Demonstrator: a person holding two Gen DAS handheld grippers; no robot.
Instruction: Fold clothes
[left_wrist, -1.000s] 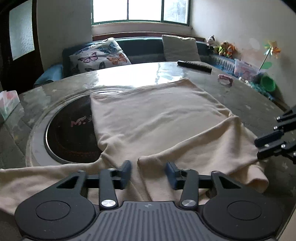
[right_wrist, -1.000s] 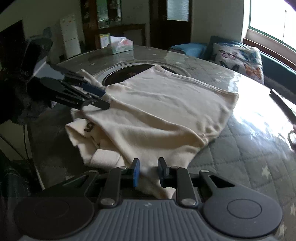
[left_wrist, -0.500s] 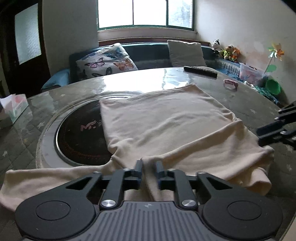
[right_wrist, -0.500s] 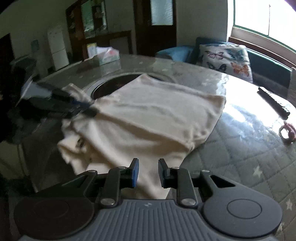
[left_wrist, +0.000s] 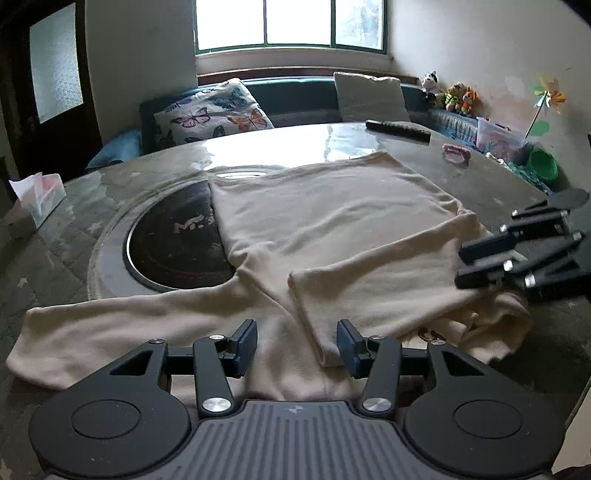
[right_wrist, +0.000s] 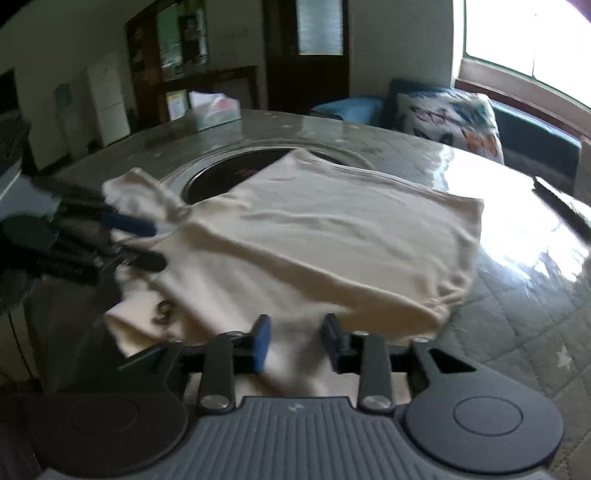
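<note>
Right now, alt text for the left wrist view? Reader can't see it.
The left gripper hangs open over a cream sweater spread on a round table, one sleeve folded across its body, the other stretched out left. The right gripper enters from the right, fingers apart. A remote and a tissue box sit farther off.

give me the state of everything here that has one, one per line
cream shirt: spread on the table, one sleeve folded across the body, the other lying out flat
left tool: open, over the near edge of the shirt, gripping nothing
right tool: open, over the shirt's edge, gripping nothing
tissue box: a tissue sticking out the top
</note>
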